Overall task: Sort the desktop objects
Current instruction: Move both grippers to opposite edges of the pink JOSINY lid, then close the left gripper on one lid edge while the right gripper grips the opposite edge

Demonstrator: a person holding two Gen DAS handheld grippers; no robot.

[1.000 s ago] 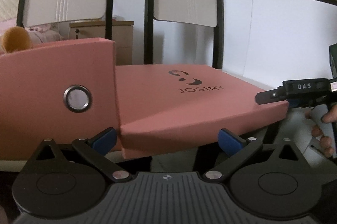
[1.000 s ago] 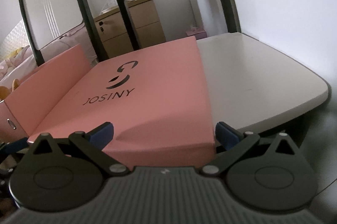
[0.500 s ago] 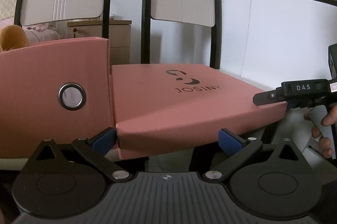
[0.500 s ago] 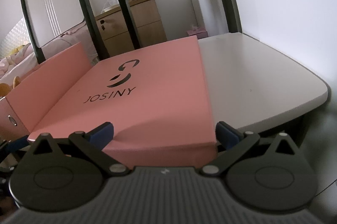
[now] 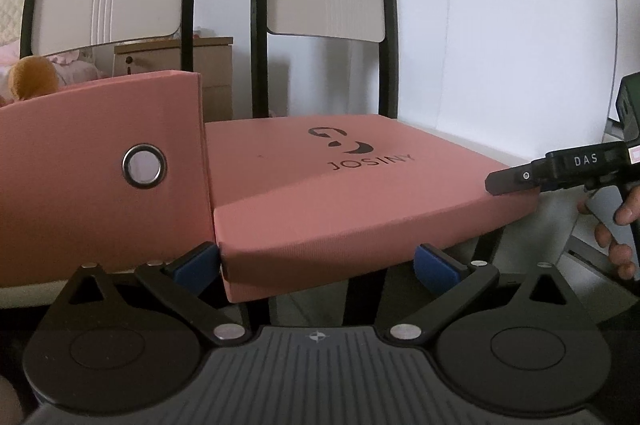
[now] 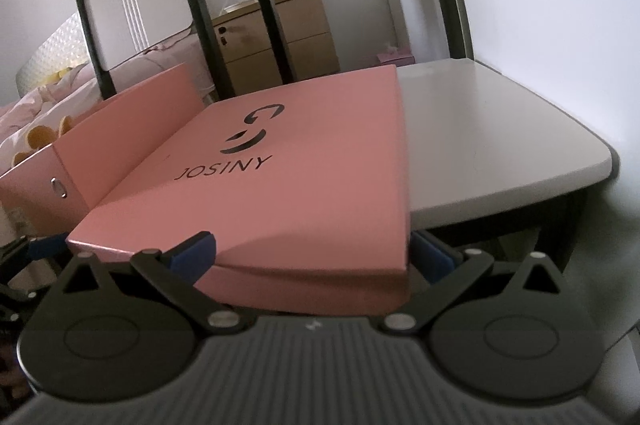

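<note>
With each hand-held gripper, left (image 5: pixel 316 259) and right (image 6: pixel 312 251), spread wide around a front corner of the pink lid (image 6: pixel 280 161) overhanging the chair seat (image 6: pixel 500 129), uneven lifting could tip it off.

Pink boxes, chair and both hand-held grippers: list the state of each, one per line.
JOSINY lid: flat, closed side up, front edge overhanging the chair seat.
Pink box base: upright beside the lid.
Left hand-held gripper: open, empty.
Right hand-held gripper: open, straddling the lid's edge.
</note>
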